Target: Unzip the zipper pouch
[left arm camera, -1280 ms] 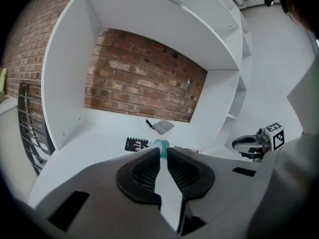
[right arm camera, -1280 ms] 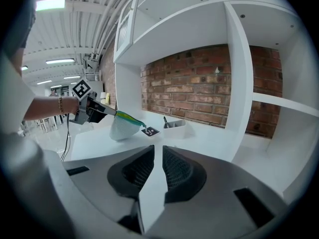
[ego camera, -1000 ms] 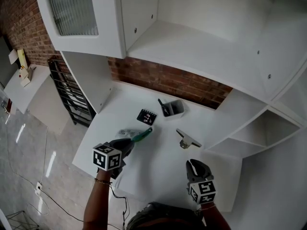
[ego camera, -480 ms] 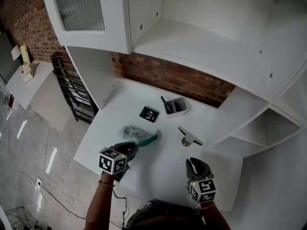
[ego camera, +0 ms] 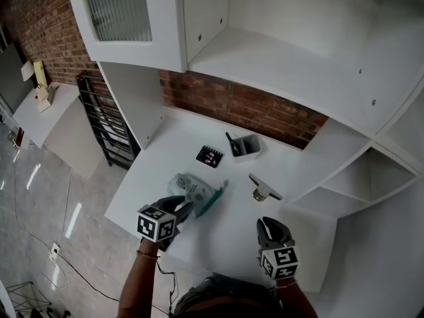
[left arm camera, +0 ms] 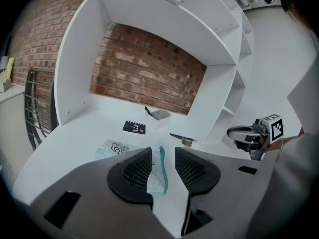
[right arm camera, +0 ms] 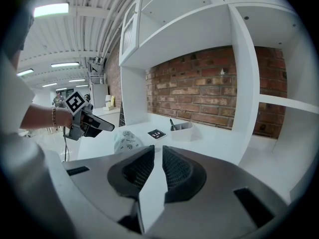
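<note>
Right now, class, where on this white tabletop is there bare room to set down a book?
Bare: the near right stretch, between the metal clip and the front edge of the tabletop; also the back left corner, between the black card and the side wall. Crowded: the middle, around the zipper pouch and tray.

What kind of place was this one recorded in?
Probably an indoor workspace or studio, though that is not certain: a white desk is built into white shelving against a brick wall, and strip lights hang on an open ceiling.

One pouch (ego camera: 194, 191), one card (ego camera: 209, 156), one tray (ego camera: 248, 147)
</note>
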`<move>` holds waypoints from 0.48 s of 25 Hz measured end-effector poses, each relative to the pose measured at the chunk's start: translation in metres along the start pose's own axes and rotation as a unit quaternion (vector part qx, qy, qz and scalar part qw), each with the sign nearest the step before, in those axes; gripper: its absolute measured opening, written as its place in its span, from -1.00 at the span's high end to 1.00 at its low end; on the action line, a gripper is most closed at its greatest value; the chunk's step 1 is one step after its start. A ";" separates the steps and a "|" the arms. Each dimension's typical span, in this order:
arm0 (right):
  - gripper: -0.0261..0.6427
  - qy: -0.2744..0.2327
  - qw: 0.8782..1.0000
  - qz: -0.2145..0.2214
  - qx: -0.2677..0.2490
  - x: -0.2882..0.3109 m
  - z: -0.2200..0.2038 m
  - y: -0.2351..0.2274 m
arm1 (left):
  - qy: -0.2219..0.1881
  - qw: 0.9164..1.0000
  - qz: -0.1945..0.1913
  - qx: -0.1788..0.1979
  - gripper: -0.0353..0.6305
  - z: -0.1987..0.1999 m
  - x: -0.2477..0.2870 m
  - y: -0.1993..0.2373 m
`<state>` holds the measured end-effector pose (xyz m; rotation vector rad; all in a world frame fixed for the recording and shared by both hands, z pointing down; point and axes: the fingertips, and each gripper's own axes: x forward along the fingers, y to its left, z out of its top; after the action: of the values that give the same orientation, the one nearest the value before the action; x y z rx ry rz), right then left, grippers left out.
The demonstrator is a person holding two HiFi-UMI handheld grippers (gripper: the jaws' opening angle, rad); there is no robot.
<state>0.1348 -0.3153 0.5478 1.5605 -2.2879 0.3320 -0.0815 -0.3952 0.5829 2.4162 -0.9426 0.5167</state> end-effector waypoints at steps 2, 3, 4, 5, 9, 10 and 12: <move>0.77 -0.003 1.000 -0.001 0.002 -0.002 0.000 -0.001 | -0.002 1.000 0.006 0.006 0.47 0.001 -0.004 -0.001; 0.77 -0.004 1.000 -0.002 0.004 -0.004 0.000 0.000 | -0.006 1.000 0.009 0.006 0.47 0.003 -0.006 -0.002; 0.77 -0.005 1.000 -0.002 0.006 -0.005 0.001 0.000 | -0.011 1.000 0.012 0.004 0.47 0.004 -0.009 -0.003; 0.77 -0.006 1.000 -0.001 0.007 -0.007 0.001 0.002 | -0.016 1.000 0.014 0.002 0.47 0.005 -0.012 -0.004; 0.78 -0.015 1.000 0.010 0.008 -0.010 0.004 0.010 | -0.032 0.999 0.024 0.012 0.48 0.007 -0.028 -0.013; 0.78 -0.018 1.000 0.013 0.008 -0.011 0.005 0.013 | -0.034 0.999 0.025 0.018 0.48 0.006 -0.032 -0.017; 0.79 -0.022 1.000 0.020 0.007 -0.014 0.008 0.020 | -0.038 0.998 0.027 0.033 0.48 0.005 -0.042 -0.025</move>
<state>0.1198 -0.2996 0.5350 1.5440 -2.3584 0.3279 -0.0921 -0.3601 0.5506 2.4903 -1.0404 0.4850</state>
